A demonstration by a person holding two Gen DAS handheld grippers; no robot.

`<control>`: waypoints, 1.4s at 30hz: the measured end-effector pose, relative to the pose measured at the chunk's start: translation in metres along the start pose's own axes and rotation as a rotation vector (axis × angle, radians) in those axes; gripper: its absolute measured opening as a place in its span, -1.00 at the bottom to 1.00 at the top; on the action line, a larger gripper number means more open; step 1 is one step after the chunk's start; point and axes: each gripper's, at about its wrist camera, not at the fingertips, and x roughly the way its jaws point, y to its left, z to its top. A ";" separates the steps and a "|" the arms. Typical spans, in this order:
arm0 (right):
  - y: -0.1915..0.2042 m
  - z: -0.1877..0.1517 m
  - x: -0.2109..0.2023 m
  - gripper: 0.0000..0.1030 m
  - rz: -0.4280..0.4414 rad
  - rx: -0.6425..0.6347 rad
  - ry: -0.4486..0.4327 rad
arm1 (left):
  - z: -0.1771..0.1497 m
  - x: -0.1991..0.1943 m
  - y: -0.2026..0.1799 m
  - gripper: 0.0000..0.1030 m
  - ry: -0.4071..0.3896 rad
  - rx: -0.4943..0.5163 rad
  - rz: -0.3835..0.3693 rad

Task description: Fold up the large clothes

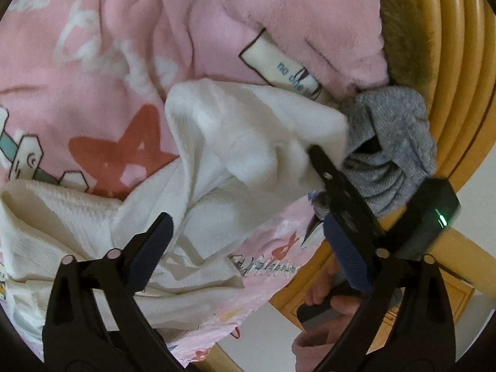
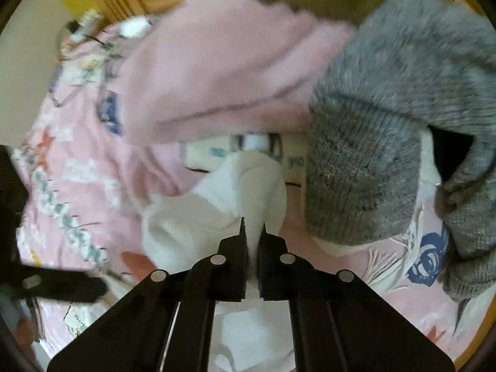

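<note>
A white textured garment [image 1: 235,142] lies crumpled on a pink printed bedsheet [image 1: 93,77]. My left gripper [image 1: 248,232] is open just above it, its jaws wide apart over the cloth. My right gripper [image 2: 253,232] is shut on a fold of the same white garment [image 2: 248,186] and pinches it between its fingertips. The right gripper also shows in the left wrist view [image 1: 328,173], gripping the garment's far edge.
A fluffy pink garment [image 2: 223,71] lies behind, and a grey knitted sweater [image 2: 387,124] lies at the right; it also shows in the left wrist view [image 1: 390,142]. A wooden bed frame [image 1: 449,62] curves along the edge. A person's hand [image 1: 328,303] shows below.
</note>
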 end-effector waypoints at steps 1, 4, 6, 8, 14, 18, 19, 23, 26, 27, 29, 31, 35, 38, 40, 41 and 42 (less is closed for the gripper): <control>0.002 -0.003 -0.009 -0.91 0.011 -0.011 -0.021 | -0.002 -0.001 0.002 0.66 0.003 -0.005 -0.018; 0.016 -0.018 -0.054 -0.91 0.044 -0.044 -0.112 | -0.017 -0.005 0.017 0.62 -0.002 -0.058 -0.117; 0.035 -0.037 -0.089 -0.91 0.045 -0.111 -0.177 | -0.037 -0.008 0.030 0.62 0.014 -0.098 -0.208; 0.053 -0.058 -0.121 -0.91 0.042 -0.179 -0.218 | -0.061 -0.011 0.040 0.62 0.025 -0.116 -0.274; 0.112 -0.165 -0.195 -0.91 -0.047 -0.319 -0.312 | -0.164 -0.027 0.092 0.62 0.023 -0.173 -0.460; 0.133 -0.248 -0.211 -0.91 -0.094 -0.330 -0.351 | -0.228 -0.028 0.147 0.21 0.006 -0.211 -0.525; 0.139 -0.274 -0.210 -0.91 -0.121 -0.330 -0.345 | -0.245 -0.024 0.164 -0.09 0.017 -0.212 -0.518; 0.157 -0.353 -0.195 -0.91 -0.159 -0.308 -0.342 | -0.275 -0.012 0.196 -0.86 0.041 -0.199 -0.418; 0.157 -0.387 -0.173 -0.91 -0.116 -0.234 -0.363 | -0.279 -0.001 0.202 -0.92 0.054 -0.123 -0.366; 0.154 -0.393 -0.164 -0.91 -0.103 -0.209 -0.356 | -0.279 0.003 0.206 -0.93 0.064 -0.124 -0.346; 0.147 -0.410 -0.134 -0.91 -0.089 -0.164 -0.351 | -0.270 0.015 0.217 -0.96 0.080 -0.109 -0.251; 0.145 -0.429 -0.118 -0.91 -0.089 -0.150 -0.409 | -0.254 0.030 0.223 -0.96 0.097 -0.022 -0.214; 0.159 -0.474 -0.119 -0.91 -0.188 -0.193 -0.630 | -0.249 0.056 0.237 -0.97 0.161 0.068 -0.350; 0.168 -0.493 -0.127 -0.91 -0.340 -0.282 -0.778 | -0.264 0.067 0.234 -0.97 0.205 0.182 -0.387; 0.170 -0.499 -0.124 -0.91 -0.401 -0.329 -0.807 | -0.282 0.058 0.231 -0.97 0.230 0.272 -0.331; 0.169 -0.502 -0.121 -0.91 -0.411 -0.340 -0.800 | -0.288 0.053 0.231 -0.97 0.241 0.310 -0.309; 0.169 -0.504 -0.118 -0.91 -0.421 -0.349 -0.794 | -0.294 0.046 0.231 -0.97 0.244 0.344 -0.282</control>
